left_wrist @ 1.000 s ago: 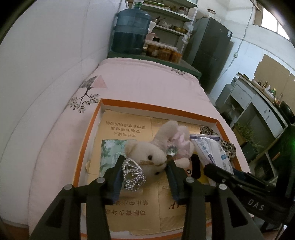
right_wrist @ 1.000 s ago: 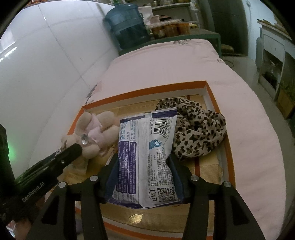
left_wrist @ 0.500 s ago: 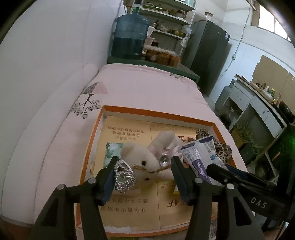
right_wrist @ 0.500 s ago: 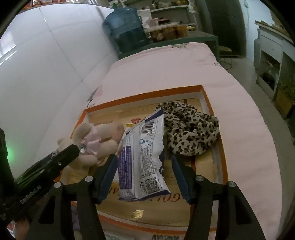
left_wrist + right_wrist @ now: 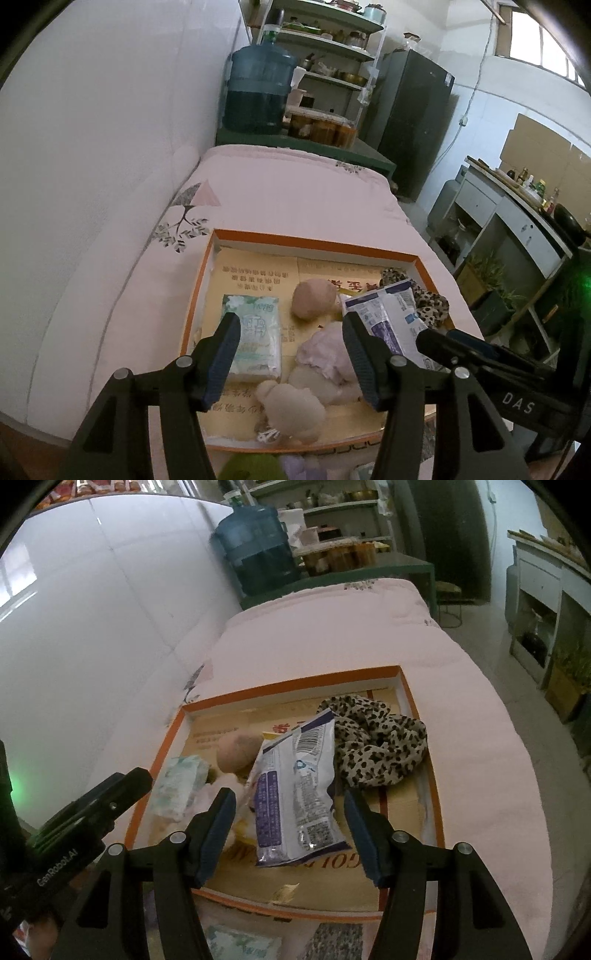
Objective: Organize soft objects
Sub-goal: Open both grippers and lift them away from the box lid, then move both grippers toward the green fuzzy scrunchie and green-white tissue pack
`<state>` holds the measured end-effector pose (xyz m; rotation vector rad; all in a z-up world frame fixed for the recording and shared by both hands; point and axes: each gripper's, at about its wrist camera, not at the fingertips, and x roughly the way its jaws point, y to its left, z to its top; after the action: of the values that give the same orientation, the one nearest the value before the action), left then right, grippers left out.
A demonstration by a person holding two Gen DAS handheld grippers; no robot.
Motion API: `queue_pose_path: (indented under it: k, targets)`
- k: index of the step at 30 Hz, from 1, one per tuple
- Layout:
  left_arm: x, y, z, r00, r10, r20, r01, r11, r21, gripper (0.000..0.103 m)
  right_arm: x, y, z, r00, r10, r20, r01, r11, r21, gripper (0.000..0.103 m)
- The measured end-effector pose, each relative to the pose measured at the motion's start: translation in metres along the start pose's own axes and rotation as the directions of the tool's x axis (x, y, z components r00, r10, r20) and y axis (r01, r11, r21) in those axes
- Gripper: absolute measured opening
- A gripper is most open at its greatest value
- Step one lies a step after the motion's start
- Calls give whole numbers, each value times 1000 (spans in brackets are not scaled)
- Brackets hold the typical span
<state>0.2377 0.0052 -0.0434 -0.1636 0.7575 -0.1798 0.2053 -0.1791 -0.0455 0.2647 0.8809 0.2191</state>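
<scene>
While both tongs [image 5: 291, 347] [image 5: 290, 829] gape empty, one tray [image 5: 417, 716] holds one plush [image 5: 314, 365], two packets [image 5: 295, 790] [image 5: 255, 332], one scarf [image 5: 376, 746].

left gripper [image 5: 291, 345] open above plush bunny [image 5: 314, 369] in tray [image 5: 314, 244].

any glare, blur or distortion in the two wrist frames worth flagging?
Left wrist: heavy fisheye bending with dark corner vignette; window blown out at top right; plush rabbit soft close to the lens. Right wrist: window reflections glare on the glossy wall; green LED bloom at left edge; purple snack bag sharp, barcode visible.
</scene>
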Motion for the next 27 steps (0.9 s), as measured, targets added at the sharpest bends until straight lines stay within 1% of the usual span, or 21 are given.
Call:
queue_pose_path:
  k: [12,27]
  targets:
    - [-32,-2,-5,999,3,37,-4,1000,9,57,-28,16,-6,1000,-2,29,2,1000,-21,63]
    - [-74,0,-12,996,-2,90,1,1000,15,57,-69,39,-22,998,-14,67,17,998,-55,63]
